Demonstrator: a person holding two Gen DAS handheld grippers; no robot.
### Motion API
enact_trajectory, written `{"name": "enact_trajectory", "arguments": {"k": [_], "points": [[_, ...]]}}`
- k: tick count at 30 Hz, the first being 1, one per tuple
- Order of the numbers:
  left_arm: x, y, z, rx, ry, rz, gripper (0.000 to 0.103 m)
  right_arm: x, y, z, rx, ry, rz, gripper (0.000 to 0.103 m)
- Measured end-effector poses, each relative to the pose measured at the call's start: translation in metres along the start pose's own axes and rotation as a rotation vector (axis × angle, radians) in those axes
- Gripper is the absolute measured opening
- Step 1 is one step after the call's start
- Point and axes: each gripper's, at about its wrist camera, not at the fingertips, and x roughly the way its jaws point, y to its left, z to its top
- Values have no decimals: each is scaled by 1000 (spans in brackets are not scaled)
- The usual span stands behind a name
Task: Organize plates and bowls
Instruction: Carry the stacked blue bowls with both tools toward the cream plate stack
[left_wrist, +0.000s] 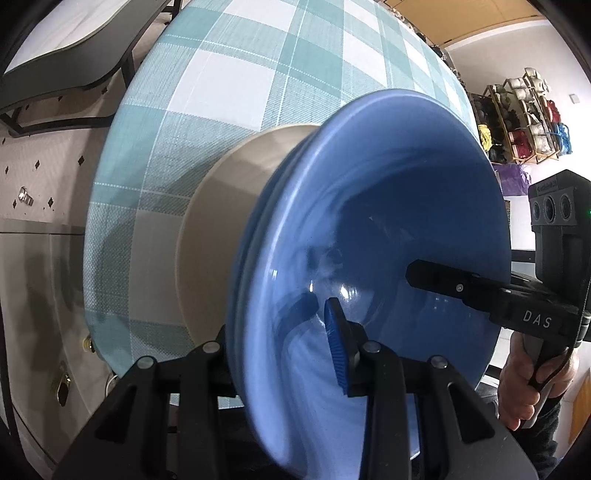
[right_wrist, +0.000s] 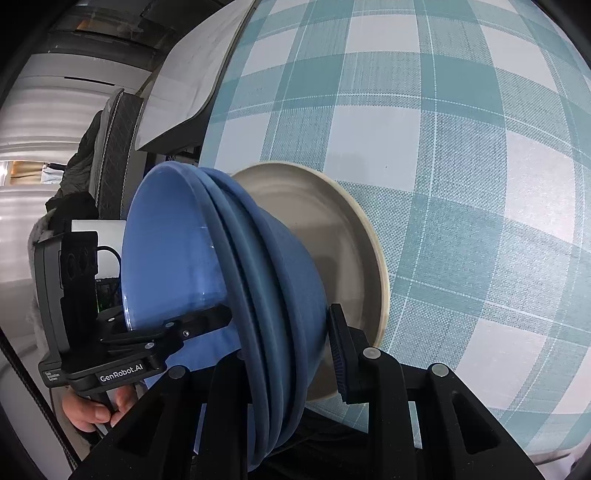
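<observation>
The left gripper (left_wrist: 288, 354) is clamped on the near rim of the stack of blue bowls (left_wrist: 369, 236), one pad inside, the other outside. The right gripper (right_wrist: 280, 354) pinches the opposite rim the same way, so the stack hangs between the two, equally near each. Just beyond the fingertips, under the stack's base, lies the beige plate (right_wrist: 332, 229) on the checked tablecloth (right_wrist: 461, 147). I judge the stack sits over the plate; contact cannot be told.
</observation>
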Motion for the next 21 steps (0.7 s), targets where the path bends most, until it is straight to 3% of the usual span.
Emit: {"name": "enact_trajectory", "arguments": {"k": [9,21], "points": [[3,-5,0,33,-26,23,34,-2,6,1,-25,-36,-23,22],[-2,0,1,33,-91,97,57,-16,6,-1,-88,-122,-56,24]]}}
